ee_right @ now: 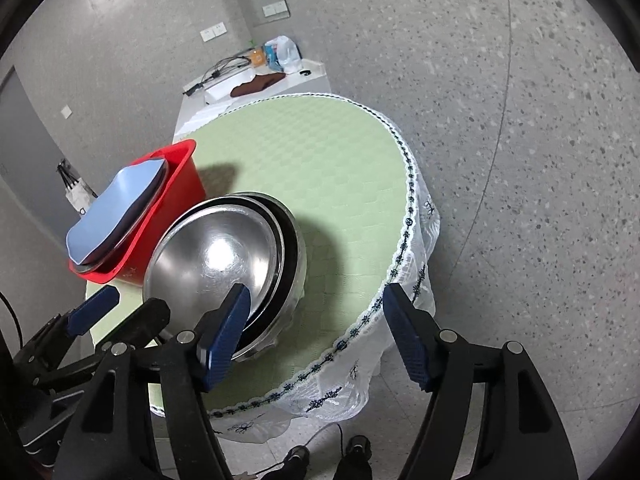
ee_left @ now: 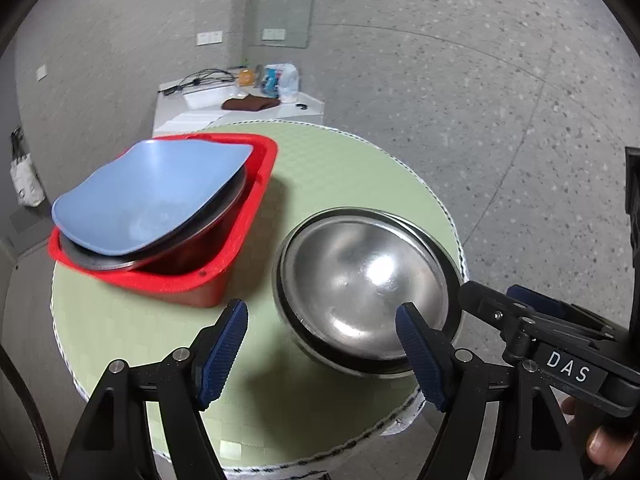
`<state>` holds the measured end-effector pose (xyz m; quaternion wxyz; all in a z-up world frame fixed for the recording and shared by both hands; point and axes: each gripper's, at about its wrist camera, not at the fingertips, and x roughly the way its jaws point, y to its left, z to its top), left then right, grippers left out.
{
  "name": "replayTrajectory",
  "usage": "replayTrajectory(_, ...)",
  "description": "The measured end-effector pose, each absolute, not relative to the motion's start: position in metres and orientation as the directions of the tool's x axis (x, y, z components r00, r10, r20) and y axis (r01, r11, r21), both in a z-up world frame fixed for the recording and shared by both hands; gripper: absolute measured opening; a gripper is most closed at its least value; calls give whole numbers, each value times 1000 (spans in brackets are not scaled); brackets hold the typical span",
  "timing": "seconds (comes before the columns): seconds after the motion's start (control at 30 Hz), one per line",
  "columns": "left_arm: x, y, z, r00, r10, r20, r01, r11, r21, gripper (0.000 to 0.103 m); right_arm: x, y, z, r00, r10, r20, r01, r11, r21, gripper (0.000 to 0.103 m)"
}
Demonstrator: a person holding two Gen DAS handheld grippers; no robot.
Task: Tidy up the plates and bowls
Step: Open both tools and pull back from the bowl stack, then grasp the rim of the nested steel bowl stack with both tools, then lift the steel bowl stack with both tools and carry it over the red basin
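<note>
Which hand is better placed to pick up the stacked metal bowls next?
Probably the right. The right tool is open, with one finger at the near rim of the stacked metal bowls. The left tool is also open but mostly over bare tablecloth, beside the red tub.

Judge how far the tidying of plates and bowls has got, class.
Done: the blue plate lies on a metal dish in the red tub. In hand: nothing; the left gripper and right gripper are both open. Left: the nested steel bowls sit on the table, outside the tub.
</note>
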<state>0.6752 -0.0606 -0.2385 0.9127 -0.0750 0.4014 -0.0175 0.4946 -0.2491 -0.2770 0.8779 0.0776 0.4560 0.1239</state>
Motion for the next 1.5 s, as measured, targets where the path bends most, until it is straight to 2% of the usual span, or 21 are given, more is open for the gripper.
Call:
replayTrajectory(0.07,672,-60,-240,677,-87,-731,-58,984,-170,80,495,-250,-279,546,295,-784,-149,955,255,71)
replayTrajectory(0.17,666,-59,-239,694,-54,-718,-113,977,-183,92,498,-252,-282,538,310,-784,-151,950,272,71)
replayTrajectory(0.33,661,-61,-245,707,-27,-707,-161,967,-198,97,502,-253,-284,540,329,-775,-156,944,292,72)
replayTrajectory(0.8,703,-52,-277,635,-23,-772,-235,947,-221,97,533,-247,-303,478,382,-791,-167,923,346,74)
replayTrajectory(0.87,708,-49,-279,635,-32,-772,-231,946,-229,93,537,-245,-309,457,391,-799,-164,920,356,74)
replayTrajectory(0.97,717,-50,-282,636,-60,-769,-199,951,-239,77,542,-239,-319,421,416,-806,-170,909,380,73)
replayTrajectory(1.03,725,-50,-285,626,-83,-775,-179,952,-247,59,545,-238,-322,407,424,-809,-171,906,388,69)
replayTrajectory(1.1,730,-50,-288,617,-99,-781,-162,955,-249,49,547,-235,-325,390,442,-808,-188,897,400,53)
replayTrajectory(1.13,732,-50,-289,614,-110,-782,-152,955,-253,40,548,-232,-326,377,453,-808,-198,892,407,52)
replayTrajectory(1.23,737,-48,-289,615,-110,-781,-143,958,-248,40,548,-226,-327,364,473,-802,-218,881,420,42)
replayTrajectory(1.5,736,-47,-283,625,-114,-772,-125,962,-243,38,545,-229,-321,387,458,-800,-222,888,402,38)
